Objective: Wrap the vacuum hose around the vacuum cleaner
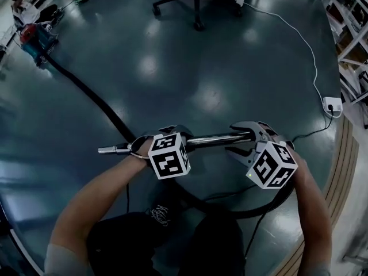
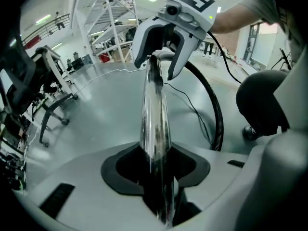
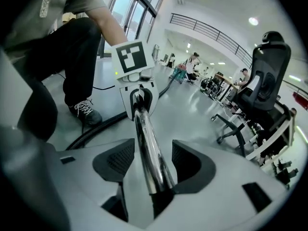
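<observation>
Left hand-held gripper (image 1: 172,135) clamps the chrome wand (image 1: 213,138), its black pads pressed on the smooth round tube. Just beside it along the wand, the right hand-held gripper (image 1: 231,138) sits loosely around the same tube, with a sliver of gap at its pads. The black ribbed vacuum hose (image 1: 86,91) passes under the wand at the left hand-held gripper and loops round on the person's side of it. It also runs off across the glossy grey floor (image 1: 172,68) to the vacuum cleaner (image 1: 37,42), well apart from the wand. Beyond the wand there is broad floor up to an office chair base (image 1: 195,4). Right of the wand lie a thin white cable (image 1: 313,62), a socket box (image 1: 332,104) and a pale wooden border (image 1: 339,171).
</observation>
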Demonstrator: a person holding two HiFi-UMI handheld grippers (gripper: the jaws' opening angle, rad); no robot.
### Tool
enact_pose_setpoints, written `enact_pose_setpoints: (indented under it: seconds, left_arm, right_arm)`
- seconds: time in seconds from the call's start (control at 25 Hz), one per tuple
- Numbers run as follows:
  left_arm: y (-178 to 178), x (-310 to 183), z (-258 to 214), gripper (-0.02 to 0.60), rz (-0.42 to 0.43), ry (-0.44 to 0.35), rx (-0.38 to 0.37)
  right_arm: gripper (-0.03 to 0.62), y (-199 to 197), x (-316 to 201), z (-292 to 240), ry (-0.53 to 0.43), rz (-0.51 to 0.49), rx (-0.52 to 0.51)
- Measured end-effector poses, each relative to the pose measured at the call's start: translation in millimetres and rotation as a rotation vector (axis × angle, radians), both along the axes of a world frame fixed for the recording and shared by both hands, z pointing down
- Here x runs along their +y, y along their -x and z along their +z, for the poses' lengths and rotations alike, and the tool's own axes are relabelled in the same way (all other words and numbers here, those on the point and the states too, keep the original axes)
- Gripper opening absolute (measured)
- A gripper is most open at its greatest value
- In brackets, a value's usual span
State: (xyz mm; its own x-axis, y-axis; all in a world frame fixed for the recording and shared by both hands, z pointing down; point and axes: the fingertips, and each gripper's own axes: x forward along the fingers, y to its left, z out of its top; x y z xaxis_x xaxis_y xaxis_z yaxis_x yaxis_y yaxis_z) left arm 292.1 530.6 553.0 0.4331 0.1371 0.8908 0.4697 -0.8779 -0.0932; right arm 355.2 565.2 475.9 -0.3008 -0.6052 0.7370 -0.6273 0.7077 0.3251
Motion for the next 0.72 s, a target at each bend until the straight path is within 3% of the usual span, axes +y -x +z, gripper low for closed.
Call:
enact_pose_setpoints:
  seconds: [0.36, 0.72]
  left_arm:
    - [40.7, -58.6, -6.3, 0.158, -0.365, 0.036, 0.034]
    - [115.6, -99.2, 4.2, 0.158, -0.688, 0.046, 0.07]
  right_arm:
    - [0.229, 45.7, -25.2, -27.5, -0.106, -0.024, -0.146]
    - [0.229, 103.4, -42.6, 2.0, -0.021, 0.009, -0.322]
